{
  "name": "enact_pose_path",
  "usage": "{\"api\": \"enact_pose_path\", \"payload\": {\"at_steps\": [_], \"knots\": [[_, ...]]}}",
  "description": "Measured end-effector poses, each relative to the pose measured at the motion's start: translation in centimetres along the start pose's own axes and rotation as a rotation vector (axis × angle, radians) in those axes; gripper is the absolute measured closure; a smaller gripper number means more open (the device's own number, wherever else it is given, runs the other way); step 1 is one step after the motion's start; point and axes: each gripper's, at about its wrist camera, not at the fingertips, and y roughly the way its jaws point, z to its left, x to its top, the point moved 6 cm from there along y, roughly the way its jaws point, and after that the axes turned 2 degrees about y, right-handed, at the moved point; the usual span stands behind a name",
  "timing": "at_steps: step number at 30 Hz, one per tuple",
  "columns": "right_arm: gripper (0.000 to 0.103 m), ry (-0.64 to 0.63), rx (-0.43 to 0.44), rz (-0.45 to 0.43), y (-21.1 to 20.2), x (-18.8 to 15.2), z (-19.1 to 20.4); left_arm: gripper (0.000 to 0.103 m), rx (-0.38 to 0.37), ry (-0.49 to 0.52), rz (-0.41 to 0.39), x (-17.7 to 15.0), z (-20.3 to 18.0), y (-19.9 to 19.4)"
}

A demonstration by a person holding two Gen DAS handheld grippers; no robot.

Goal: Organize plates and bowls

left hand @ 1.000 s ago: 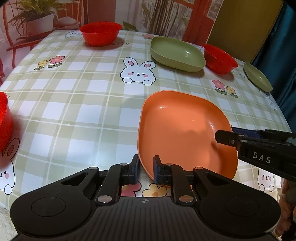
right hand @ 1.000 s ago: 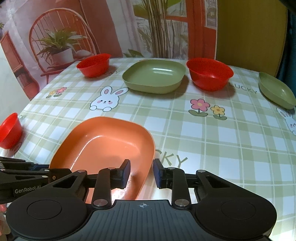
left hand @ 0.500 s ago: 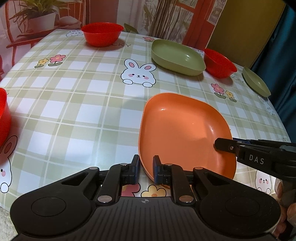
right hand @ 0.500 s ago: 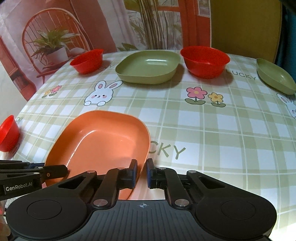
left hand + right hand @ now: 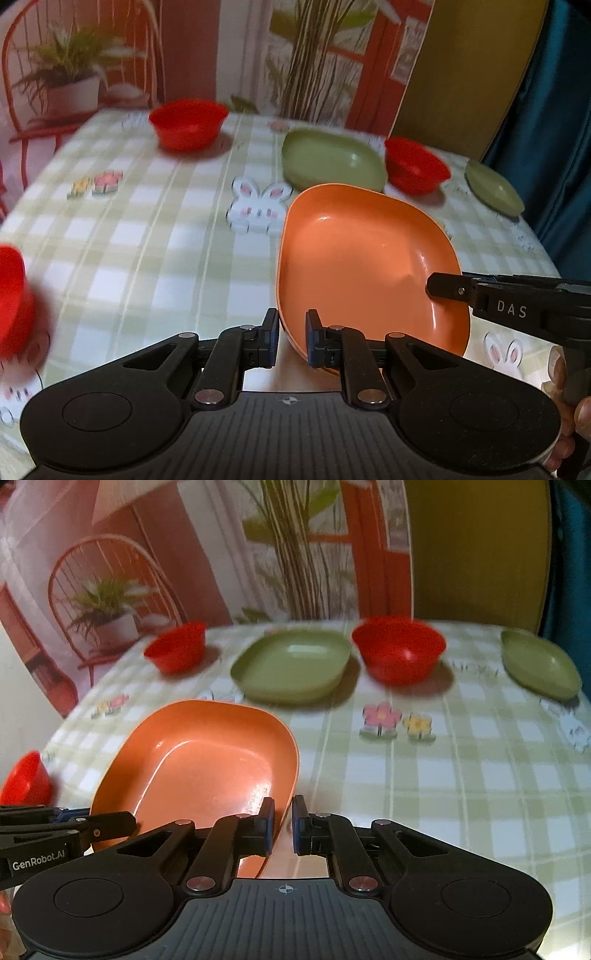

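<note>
Both claws, left (image 5: pixel 289 341) and right (image 5: pixel 283 825), clamped the orange plate's (image 5: pixel 354 258) rim above the bench (image 5: pixel 443 775), while two green plates and scattered red bowls lay unstacked.

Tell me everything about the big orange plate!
The orange plate is a glossy, plastic-looking dish, a rounded square with a raised rim, and empty. It looks lifted and tilted above the checked tablecloth. The left tool pinches its near rim, and the right tool grips another edge. Nothing else touches it.
</note>
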Motion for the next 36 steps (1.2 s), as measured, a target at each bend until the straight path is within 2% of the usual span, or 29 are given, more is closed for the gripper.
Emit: {"api": "enact_pose_path", "payload": {"at_steps": [7, 14, 20, 26, 36], "knots": [[0.094, -0.011, 0.007, -0.115, -2.6, 5.4, -0.3, 0.087, -0.021, 0.012, -0.091, 5.0, -1.3, -2.0], [0.094, -0.051, 0.004, -0.21, -4.5, 10.6, -0.1, 0.087, -0.007, 0.048, -0.173, 9.4, -2.5, -3.5], [0.094, -0.059, -0.001, -0.254, -4.6, 13.6, -0.2, 0.087, -0.004, 0.068, -0.218, 12.6, -3.1, -3.7], [0.094, -0.083, -0.016, -0.265, -3.4, 15.5, -0.7, 0.086, -0.013, 0.084, -0.227, 14.4, -3.4, -2.7], [0.094, -0.041, -0.017, -0.198, 1.5, 16.1, -3.4, 0.086, -0.053, 0.08, -0.149, 14.5, -3.4, 2.4]]}}
